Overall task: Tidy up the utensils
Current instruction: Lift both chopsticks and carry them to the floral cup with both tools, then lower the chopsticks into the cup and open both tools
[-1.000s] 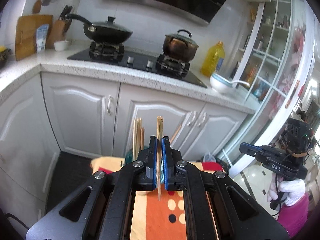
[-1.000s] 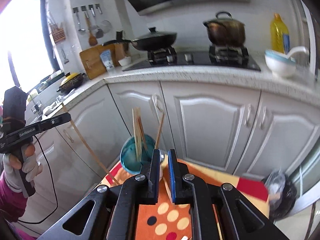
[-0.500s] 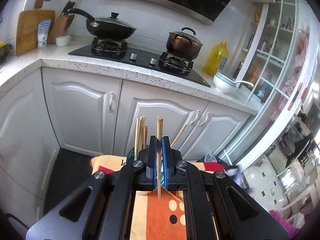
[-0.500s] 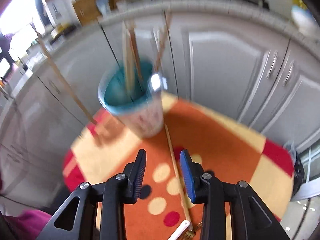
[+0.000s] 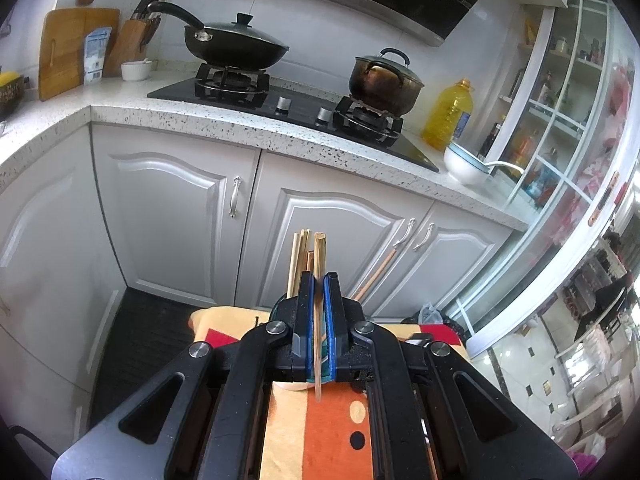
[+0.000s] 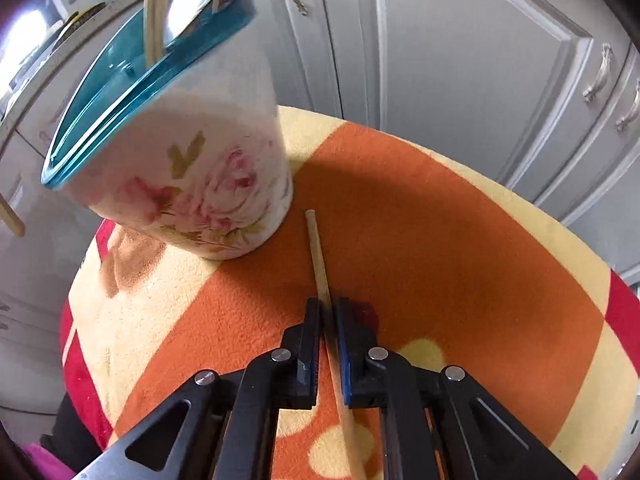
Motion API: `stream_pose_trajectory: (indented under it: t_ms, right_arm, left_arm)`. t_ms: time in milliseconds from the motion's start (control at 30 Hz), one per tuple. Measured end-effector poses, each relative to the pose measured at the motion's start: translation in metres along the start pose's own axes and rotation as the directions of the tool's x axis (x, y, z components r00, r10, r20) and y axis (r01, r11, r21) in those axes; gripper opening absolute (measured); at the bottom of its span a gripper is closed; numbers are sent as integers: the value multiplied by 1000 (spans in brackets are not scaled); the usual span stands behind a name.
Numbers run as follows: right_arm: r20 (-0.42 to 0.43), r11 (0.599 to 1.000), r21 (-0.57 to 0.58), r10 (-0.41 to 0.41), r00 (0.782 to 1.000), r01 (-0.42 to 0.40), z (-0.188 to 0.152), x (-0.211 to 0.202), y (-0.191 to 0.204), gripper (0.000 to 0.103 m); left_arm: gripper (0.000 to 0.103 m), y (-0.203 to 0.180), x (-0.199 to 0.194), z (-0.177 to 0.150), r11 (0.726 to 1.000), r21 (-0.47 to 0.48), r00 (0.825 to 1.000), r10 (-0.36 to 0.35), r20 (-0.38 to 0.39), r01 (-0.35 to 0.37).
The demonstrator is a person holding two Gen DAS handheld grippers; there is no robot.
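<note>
My left gripper [image 5: 319,280] is shut on a wooden chopstick [image 5: 319,252], held upright above the table. Behind it, other chopsticks [image 5: 298,256] stick up from a cup that the jaws mostly hide. In the right wrist view the cup [image 6: 188,168] is white with pink roses and a teal inside; it holds chopsticks and a metal spoon [image 6: 192,12]. My right gripper [image 6: 327,308] is low over the orange and yellow cloth [image 6: 460,248], its jaws closed around a chopstick [image 6: 316,248] that lies on the cloth just right of the cup.
White cabinet doors [image 5: 180,216] stand close behind the table. Above them a counter carries a stove with a wok [image 5: 236,46] and a pot [image 5: 384,80], an oil bottle [image 5: 448,114] and a bowl [image 5: 464,162]. A glass cabinet [image 5: 560,100] stands at the right.
My right gripper has dropped from above the cup to the cloth and closed around the lying chopstick. My left gripper has held its chopstick and drifted slightly.
</note>
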State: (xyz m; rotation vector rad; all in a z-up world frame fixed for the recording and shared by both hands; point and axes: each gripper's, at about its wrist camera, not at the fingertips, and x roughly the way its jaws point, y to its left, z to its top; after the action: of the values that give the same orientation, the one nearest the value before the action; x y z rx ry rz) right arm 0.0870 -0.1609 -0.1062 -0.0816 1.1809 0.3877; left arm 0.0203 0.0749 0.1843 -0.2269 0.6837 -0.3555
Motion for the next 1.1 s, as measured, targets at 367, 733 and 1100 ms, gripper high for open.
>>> stream_pose_trajectory:
  t_ms: [367,733,1100]
  right_arm:
    - [250,982,149,79,965,-119,-34,-135,-55,6]
    - [404,991,83,61,913,-103,-34,-221,-32,6]
    - [519,989,-84,147,842,-121,30,-296,15,6]
  left_arm:
    - [3,-6,-3,3,1000,-2,1000,-16,21,16]
    - [3,-16,-15,12,1000,20,999,-14,52,13]
    - [3,-11,0,34,997,35,993,63,104,-67]
